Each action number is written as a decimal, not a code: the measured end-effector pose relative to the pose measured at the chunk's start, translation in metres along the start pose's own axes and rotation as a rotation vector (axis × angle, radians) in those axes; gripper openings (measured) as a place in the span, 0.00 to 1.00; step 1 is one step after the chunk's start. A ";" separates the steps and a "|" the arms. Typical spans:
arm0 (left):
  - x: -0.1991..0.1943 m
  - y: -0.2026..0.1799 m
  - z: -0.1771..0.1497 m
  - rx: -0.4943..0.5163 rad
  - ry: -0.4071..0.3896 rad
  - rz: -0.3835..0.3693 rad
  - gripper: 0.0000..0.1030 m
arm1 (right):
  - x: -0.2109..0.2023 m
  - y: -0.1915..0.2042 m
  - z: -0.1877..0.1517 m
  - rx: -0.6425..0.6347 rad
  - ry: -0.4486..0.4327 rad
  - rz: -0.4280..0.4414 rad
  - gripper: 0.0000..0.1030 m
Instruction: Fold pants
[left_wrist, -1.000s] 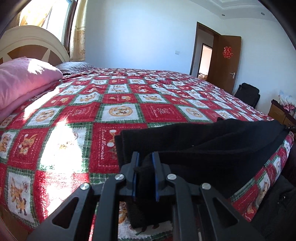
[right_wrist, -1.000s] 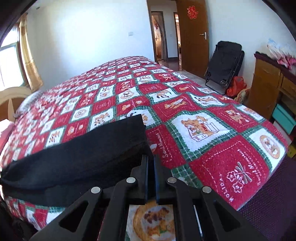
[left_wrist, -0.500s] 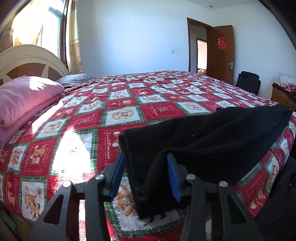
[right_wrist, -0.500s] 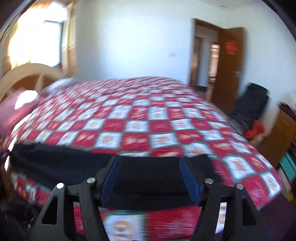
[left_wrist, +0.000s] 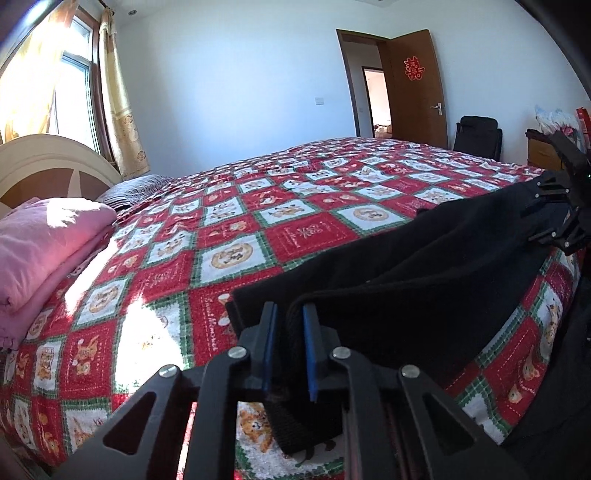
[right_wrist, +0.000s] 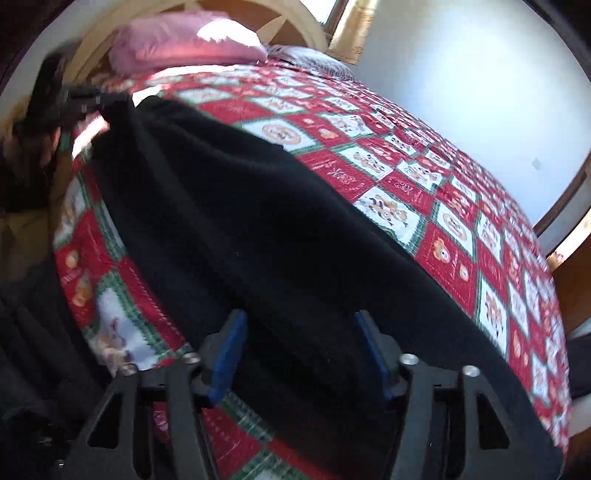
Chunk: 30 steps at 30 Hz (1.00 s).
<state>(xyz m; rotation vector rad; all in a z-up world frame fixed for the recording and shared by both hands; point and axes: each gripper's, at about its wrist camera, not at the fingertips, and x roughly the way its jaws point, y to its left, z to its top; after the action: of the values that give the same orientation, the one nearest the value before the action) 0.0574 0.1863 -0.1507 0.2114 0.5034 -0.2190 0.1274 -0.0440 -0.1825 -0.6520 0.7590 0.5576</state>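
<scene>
The black pants (left_wrist: 424, 288) lie folded lengthwise along the near edge of the bed, on the red and green patchwork quilt (left_wrist: 236, 236). My left gripper (left_wrist: 290, 325) is shut on a fold of the pants at their left end. My right gripper (right_wrist: 299, 332) is open, its blue pads on either side of the black cloth (right_wrist: 258, 229) at the other end, gripping nothing. The right gripper also shows in the left wrist view (left_wrist: 557, 210) at the far right, over the pants. The left gripper shows blurred in the right wrist view (right_wrist: 74, 103) at the far end.
A pink pillow (left_wrist: 40, 240) and a cream headboard (left_wrist: 44, 162) are at the left. A striped pillow (left_wrist: 136, 188) lies behind. A wooden door (left_wrist: 417, 88), a black folding chair (left_wrist: 478, 136) and a wooden cabinet (left_wrist: 546, 151) stand at the right. Dark cloth (left_wrist: 554, 406) hangs beside the bed edge.
My left gripper opened and has closed again on a fold of the pants. My right gripper opened, let go, and swung round to face along the pants toward the headboard.
</scene>
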 end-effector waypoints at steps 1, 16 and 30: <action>0.002 0.000 0.001 0.011 0.002 0.001 0.15 | 0.003 0.000 0.000 -0.005 0.005 -0.011 0.31; -0.012 0.003 -0.034 0.034 0.017 -0.003 0.23 | -0.011 0.021 -0.025 -0.018 0.074 0.079 0.03; -0.054 0.046 -0.067 0.004 0.099 0.050 0.54 | -0.012 0.017 -0.024 0.020 0.080 0.100 0.04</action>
<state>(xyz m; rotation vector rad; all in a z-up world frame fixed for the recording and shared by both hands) -0.0071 0.2558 -0.1742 0.2395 0.5949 -0.1618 0.0985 -0.0522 -0.1921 -0.6228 0.8749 0.6178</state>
